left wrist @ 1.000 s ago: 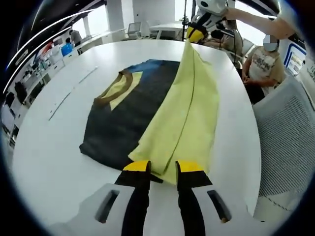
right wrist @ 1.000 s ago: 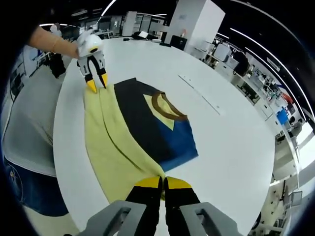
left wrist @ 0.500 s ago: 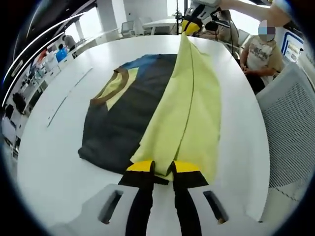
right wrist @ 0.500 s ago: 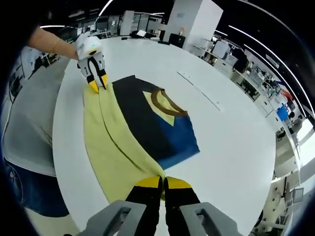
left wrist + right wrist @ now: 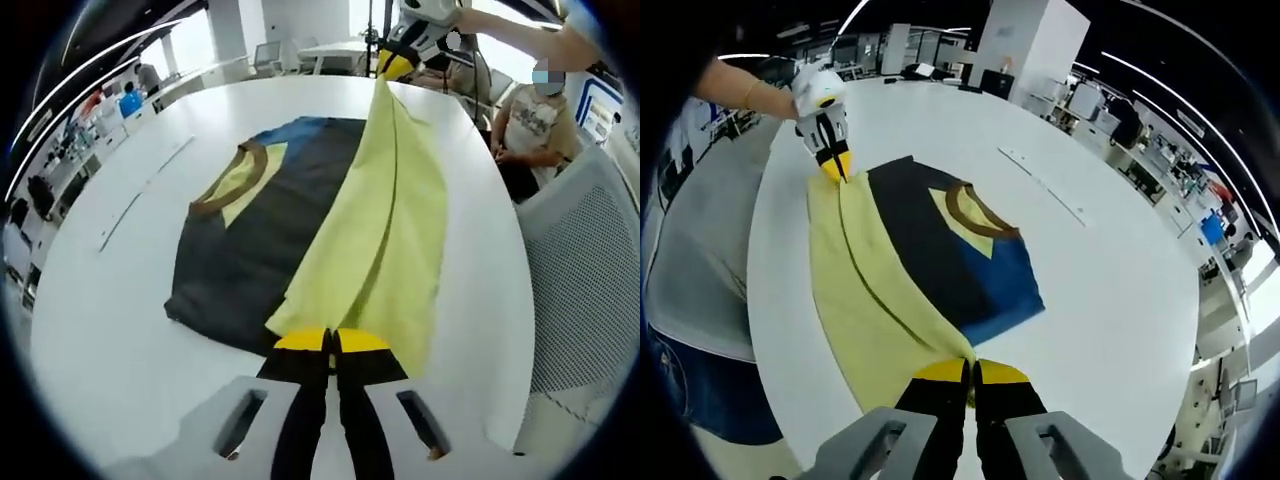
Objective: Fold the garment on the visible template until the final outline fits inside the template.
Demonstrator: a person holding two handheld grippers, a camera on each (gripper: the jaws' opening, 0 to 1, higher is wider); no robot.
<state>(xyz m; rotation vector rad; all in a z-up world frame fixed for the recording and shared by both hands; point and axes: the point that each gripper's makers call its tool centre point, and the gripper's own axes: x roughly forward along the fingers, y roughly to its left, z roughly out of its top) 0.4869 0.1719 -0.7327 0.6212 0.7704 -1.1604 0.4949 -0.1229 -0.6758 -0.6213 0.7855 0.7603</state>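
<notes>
2 grippers now pinch the same yellow-green flap [image 5: 385, 225] of the garment [image 5: 262, 232], 1 at each end. Half a second ago the left gripper [image 5: 331, 341] had its jaws apart, straddling the near corner of the flap; now its yellow tips are together, clamped on that corner. In the right gripper view the same gripper shows at the far end [image 5: 834, 163], its tips drawn to a single point on the cloth. The right gripper [image 5: 971, 372] is unchanged, jaws shut on its own end of the flap, and it appears across the surface in the left gripper view [image 5: 398, 65].

My reading is that the grasp phase of this fold is finished: with both ends held, the flap can be lifted and carried across the dark body of the garment. No template outline can be made out on the white surface [image 5: 110, 330], so how well the fold will fit it cannot be judged.

The garment lies flat near the middle of the surface, dark navy with a blue patch [image 5: 1008, 286] and a brown neckline [image 5: 977, 218] framing a yellow triangle. The neckline opens toward the far side of the surface, away from the person standing at its edge. The flap's long axis runs straight from 1 gripper to the other, along the garment's side nearest that person, with a seam running down its length.
</notes>
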